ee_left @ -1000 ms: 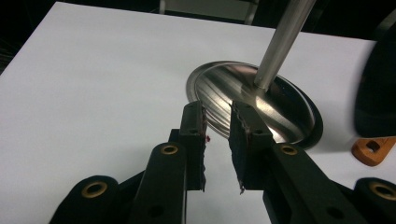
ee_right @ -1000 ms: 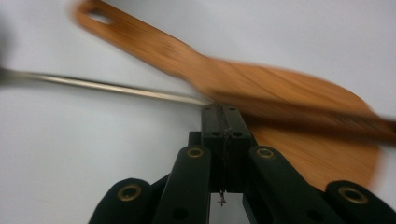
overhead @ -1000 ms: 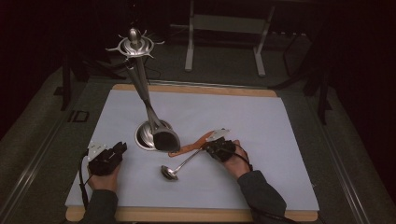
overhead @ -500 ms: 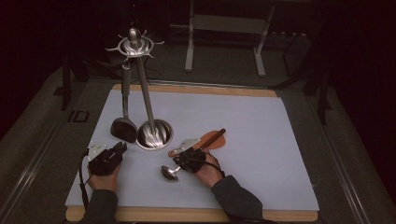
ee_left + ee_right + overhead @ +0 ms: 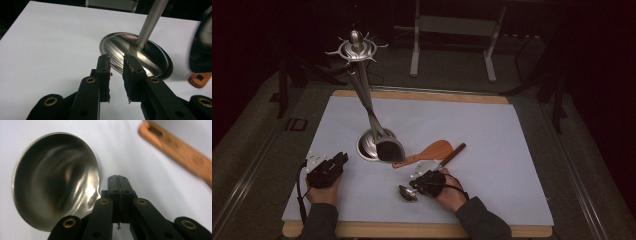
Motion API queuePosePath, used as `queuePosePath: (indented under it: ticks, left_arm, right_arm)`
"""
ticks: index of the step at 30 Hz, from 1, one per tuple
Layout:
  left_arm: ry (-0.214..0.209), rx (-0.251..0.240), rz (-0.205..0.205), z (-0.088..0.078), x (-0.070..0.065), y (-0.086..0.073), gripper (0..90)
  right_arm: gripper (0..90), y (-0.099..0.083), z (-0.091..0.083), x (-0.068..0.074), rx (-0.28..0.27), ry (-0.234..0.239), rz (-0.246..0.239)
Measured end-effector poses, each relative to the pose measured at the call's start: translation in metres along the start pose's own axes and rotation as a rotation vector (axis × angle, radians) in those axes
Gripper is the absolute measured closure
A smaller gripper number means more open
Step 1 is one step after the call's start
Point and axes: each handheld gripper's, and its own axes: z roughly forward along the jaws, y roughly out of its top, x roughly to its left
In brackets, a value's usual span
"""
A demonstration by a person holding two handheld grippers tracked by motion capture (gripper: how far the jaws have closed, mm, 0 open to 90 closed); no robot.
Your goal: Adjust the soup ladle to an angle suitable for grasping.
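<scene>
On the desk (image 5: 492,125), front centre: steel ladle (image 5: 407,193) lying flat, bowl just beside the right gripper (image 5: 416,184), whose jaws are pressed together and empty; left gripper (image 5: 343,159) apart, idle; risk: closed jaws nudging the ladle away instead of gripping.

Polished steel ladle (image 5: 55,195) and utensil stand (image 5: 135,53) gleam; the wooden spatula (image 5: 432,152) looks smooth, the white bench cover (image 5: 492,125) matt, the tongs (image 5: 116,77) matt black.

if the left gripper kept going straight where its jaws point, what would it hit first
Probably the round steel base of the utensil stand; the left gripper aims at its near rim, with bare white mat between, though depth is unclear.
</scene>
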Motion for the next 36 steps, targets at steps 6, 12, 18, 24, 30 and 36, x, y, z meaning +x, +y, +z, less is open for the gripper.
queuePosePath:
  ticks: [6, 12, 18, 24, 30, 36]
  left_arm:
    - [0.001, 0.004, 0.003, 0.000, 0.000, 0.000, 75.6]
    - [0.002, 0.005, 0.003, 0.001, 0.000, 0.000, 75.4]
    - [0.005, 0.008, 0.003, 0.001, 0.000, 0.000, 74.8]
    - [0.007, 0.011, 0.004, 0.002, 0.000, 0.000, 74.3]
    - [0.007, 0.010, 0.001, 0.001, 0.000, 0.000, 73.9]
    - [0.006, 0.009, 0.001, 0.001, 0.000, 0.000, 73.8]
  right_arm:
    - [88.9, -0.026, -0.023, -0.014, 0.011, -0.056, 0.055]
    - [68.5, -0.042, -0.047, -0.022, -0.050, -0.147, 0.156]
    - [37.0, -0.067, -0.063, -0.050, -0.081, -0.245, 0.416]
    - [15.5, -0.071, -0.059, -0.065, -0.082, -0.321, 0.594]
    - [11.5, -0.065, -0.046, -0.072, -0.061, -0.363, 0.669]
    - [9.5, -0.048, -0.027, -0.069, 0.046, -0.441, 0.632]
